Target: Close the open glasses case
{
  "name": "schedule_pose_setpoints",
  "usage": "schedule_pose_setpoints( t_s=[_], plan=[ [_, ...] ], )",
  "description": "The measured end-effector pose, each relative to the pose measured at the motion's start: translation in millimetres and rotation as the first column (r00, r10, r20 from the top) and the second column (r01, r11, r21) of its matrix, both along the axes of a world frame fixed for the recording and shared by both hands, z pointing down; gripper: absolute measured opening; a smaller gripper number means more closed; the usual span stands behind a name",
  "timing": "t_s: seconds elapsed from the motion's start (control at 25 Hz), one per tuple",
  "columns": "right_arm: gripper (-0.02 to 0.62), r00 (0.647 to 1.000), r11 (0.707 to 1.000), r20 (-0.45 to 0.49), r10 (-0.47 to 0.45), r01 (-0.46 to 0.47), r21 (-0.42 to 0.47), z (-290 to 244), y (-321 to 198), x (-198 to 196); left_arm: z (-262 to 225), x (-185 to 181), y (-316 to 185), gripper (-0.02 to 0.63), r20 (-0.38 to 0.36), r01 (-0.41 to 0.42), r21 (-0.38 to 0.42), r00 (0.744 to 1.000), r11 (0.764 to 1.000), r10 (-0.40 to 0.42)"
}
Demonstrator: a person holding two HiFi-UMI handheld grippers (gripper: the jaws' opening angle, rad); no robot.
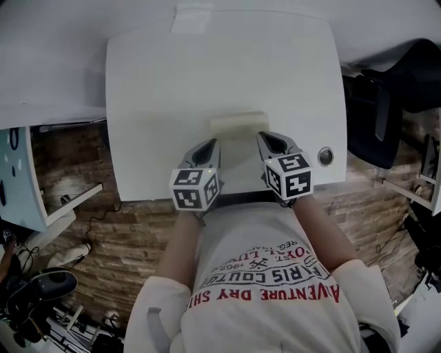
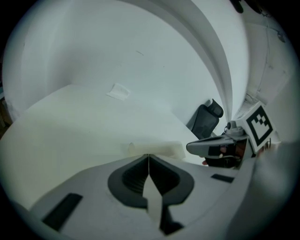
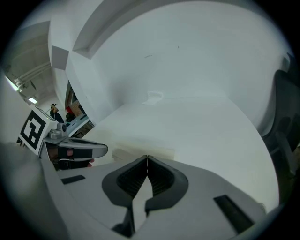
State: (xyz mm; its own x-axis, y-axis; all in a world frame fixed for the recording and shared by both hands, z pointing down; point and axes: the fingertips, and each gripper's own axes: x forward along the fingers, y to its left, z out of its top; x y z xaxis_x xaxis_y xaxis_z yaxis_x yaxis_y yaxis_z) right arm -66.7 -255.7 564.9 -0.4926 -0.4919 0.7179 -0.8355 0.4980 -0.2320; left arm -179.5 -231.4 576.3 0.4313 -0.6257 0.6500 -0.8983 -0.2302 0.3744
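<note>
A pale cream glasses case (image 1: 239,124) lies on the white table (image 1: 165,89), a low flat block a little in from the front edge. I cannot make out a raised lid. My left gripper (image 1: 210,143) sits just short of its left end, jaws shut and empty. My right gripper (image 1: 265,136) sits just short of its right end, also shut and empty. In the left gripper view the case (image 2: 157,149) lies straight beyond the closed jaw tips (image 2: 148,155). The right gripper view shows the case (image 3: 140,152) faintly beyond its closed tips (image 3: 147,157).
A round metal grommet (image 1: 325,156) is set in the table near the right front corner. A tape patch (image 1: 193,17) marks the far edge. A black chair (image 1: 386,103) stands to the right, a white cabinet (image 1: 21,179) to the left.
</note>
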Motion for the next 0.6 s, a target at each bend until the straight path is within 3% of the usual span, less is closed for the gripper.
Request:
schedule_pose_setpoints(
  t_s=[0.16,0.32,0.48,0.6],
  plan=[
    [0.012,1.000,0.994,0.028,0.014,-0.017,0.110,-32,-7,-5,-36,5,-16,0.008,0.033,-0.044,0.105,0.999,0.994,0.041],
    [0.012,0.995,0.971,0.090,0.040,-0.060,0.233,-77,-15,-10,-85,2,-25,0.008,0.084,-0.091,0.231,0.994,0.969,0.073],
    [0.012,0.992,0.917,0.124,0.037,-0.082,0.389,-126,-21,-16,-131,-5,-32,0.009,0.102,-0.109,0.349,0.992,0.931,0.078],
    [0.012,0.992,0.857,0.126,0.028,-0.089,0.508,-160,-18,-21,-163,-15,-32,0.008,0.101,-0.097,0.422,0.993,0.901,0.060]
  ],
)
